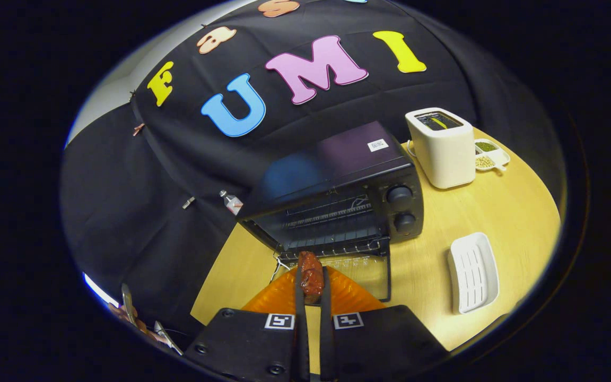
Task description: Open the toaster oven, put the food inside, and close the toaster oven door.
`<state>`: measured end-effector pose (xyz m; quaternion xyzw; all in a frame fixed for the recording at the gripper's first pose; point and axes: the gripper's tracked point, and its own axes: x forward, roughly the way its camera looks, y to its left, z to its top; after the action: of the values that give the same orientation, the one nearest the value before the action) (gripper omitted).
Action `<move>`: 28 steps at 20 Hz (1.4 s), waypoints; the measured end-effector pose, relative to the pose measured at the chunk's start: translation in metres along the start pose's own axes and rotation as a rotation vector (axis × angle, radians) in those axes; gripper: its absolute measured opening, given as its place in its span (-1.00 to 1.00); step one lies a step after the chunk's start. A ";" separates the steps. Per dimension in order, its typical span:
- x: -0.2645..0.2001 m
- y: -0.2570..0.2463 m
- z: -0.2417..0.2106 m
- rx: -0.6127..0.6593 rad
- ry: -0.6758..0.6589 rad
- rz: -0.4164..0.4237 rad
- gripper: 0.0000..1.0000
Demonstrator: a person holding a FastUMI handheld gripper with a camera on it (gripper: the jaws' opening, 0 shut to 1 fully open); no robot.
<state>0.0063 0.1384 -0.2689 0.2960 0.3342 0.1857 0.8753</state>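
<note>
The gripper (311, 284) pinches a reddish-brown piece of food (311, 278) between both fingers, above an orange plate (345, 297). Just beyond stands the black toaster oven (337, 185), its door (361, 265) folded down open

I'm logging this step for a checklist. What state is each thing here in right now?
toaster oven: door dropped fully open, rack inside bare.
food: reddish-brown piece held up between the tongs, just ahead of the open door.
tongs: shut on the food.
orange plate: under the tongs, nothing seen on it.
white toaster: upright, beside the oven.
white tray: lying flat, empty.
divided dish: holds green and pale grains.
</note>
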 end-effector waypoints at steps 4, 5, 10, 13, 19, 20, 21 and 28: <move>0.036 0.014 -0.001 0.012 -0.005 0.011 -0.76; 0.045 0.016 0.000 0.018 -0.009 0.012 -0.76; 0.092 0.018 0.010 0.069 -0.056 0.023 -0.76; 0.122 0.008 0.016 0.113 -0.082 0.010 -0.76; 0.160 -0.011 0.025 0.124 -0.141 -0.031 -0.76; 0.164 -0.011 0.025 0.127 -0.142 -0.027 -0.76; 0.167 -0.011 0.025 0.119 -0.139 -0.027 -0.77; 0.167 -0.059 0.027 -0.073 -0.135 -0.237 0.04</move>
<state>0.1507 0.1700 -0.3697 0.2342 0.3000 0.0728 0.9219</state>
